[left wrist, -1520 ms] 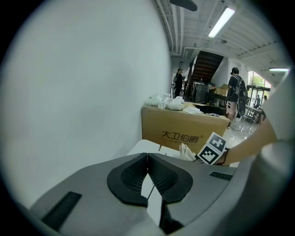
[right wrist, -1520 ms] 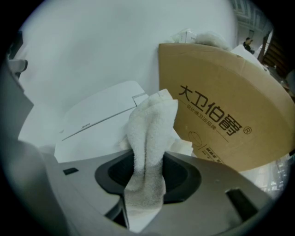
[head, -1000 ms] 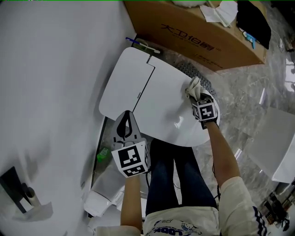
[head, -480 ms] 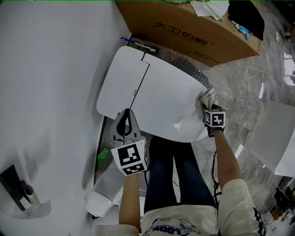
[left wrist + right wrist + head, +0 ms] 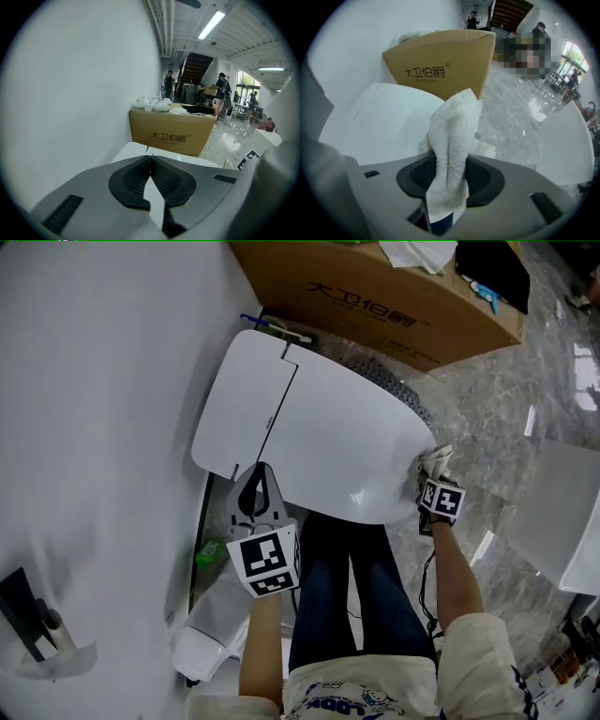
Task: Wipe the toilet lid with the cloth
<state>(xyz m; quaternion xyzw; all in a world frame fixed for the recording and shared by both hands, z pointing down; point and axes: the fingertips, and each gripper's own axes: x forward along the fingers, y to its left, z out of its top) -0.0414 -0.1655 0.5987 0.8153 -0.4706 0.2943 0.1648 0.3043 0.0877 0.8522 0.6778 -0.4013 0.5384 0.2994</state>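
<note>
— At the right rim of the toilet lid [image 5: 328, 437]?
— White cloth [image 5: 437, 462], clamped in the right gripper [image 5: 436, 474], right at the lid's edge.
— Near the wall?
— Left gripper [image 5: 256, 498], jaws pressed together, gripping nothing.
— Any writing?
— "大卫伯爵" with ®, printed on the cardboard box [image 5: 375, 296] behind the lid.

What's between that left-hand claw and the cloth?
Just the bare white toilet lid: in the head view it spans the gap from the left gripper to the cloth at its right rim.

The cloth [image 5: 452, 126] has its lower end hidden inside the right tool [image 5: 450, 164].
</note>
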